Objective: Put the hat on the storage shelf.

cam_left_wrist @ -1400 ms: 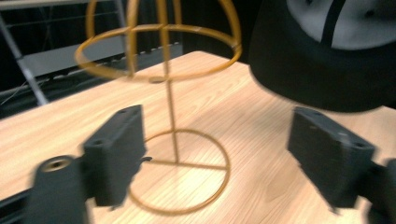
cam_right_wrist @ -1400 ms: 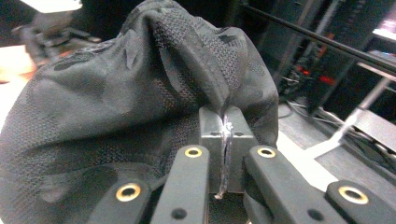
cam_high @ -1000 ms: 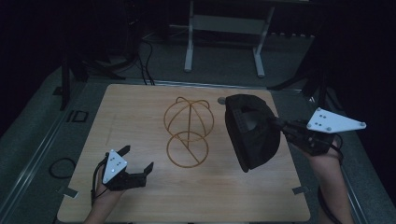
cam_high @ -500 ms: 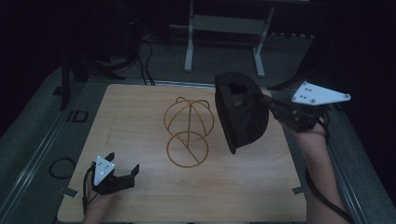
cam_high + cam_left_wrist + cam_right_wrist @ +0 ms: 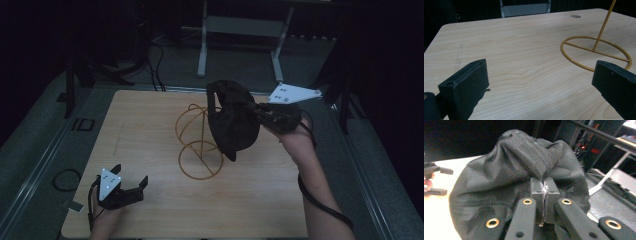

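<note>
Your right gripper (image 5: 261,114): clamped on the black cap (image 5: 232,120), lifted beside the wire stand (image 5: 197,142).
Your left gripper (image 5: 131,186): jaws wide apart, holding nothing.

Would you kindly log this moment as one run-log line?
right hand-held gripper: shut on black cap, held above wire stand | left hand-held gripper: open, low over table
</note>
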The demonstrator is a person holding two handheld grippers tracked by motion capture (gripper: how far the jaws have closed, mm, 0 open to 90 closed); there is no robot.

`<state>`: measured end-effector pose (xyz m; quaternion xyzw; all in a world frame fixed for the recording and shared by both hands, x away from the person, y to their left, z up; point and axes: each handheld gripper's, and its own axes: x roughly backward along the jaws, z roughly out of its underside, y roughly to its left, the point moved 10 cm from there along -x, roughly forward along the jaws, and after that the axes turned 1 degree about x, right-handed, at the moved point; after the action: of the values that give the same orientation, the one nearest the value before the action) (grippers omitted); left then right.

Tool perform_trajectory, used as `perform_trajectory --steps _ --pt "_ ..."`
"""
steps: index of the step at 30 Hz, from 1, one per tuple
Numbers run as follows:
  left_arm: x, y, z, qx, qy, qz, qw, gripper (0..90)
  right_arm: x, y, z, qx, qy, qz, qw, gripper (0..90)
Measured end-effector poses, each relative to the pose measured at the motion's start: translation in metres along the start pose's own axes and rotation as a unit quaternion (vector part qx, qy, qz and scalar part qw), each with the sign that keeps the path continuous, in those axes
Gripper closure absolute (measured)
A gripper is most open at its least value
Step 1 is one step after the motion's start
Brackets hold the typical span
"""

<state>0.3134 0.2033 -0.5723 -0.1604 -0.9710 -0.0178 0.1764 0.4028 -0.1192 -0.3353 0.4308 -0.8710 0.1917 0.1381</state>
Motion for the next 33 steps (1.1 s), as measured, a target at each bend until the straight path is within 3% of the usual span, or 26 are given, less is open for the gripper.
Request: perform_trajectory --steps 13,17,22,33 --pt "-0.002 -0.001 0.004 0.000 0.007 0.003 1.0000 1.3 -0.042 0.021 0.007 -0.004 0.033 -0.034 0.9988 88.9" --pt "-0.003 -0.002 0.006 0.002 0.009 0.006 0.9999 1.3 -0.057 0.029 0.012 -0.007 0.050 -0.056 0.9971 88.8" --pt "-0.003 -0.003 0.007 0.000 0.010 0.009 0.9999 1.3 -0.067 0.034 0.017 -0.009 0.060 -0.064 0.9961 88.7" --pt "-0.002 -0.004 0.007 0.003 0.009 0.011 0.9999 1.3 -0.077 0.036 0.026 -0.029 0.056 -0.070 0.9956 86.2"
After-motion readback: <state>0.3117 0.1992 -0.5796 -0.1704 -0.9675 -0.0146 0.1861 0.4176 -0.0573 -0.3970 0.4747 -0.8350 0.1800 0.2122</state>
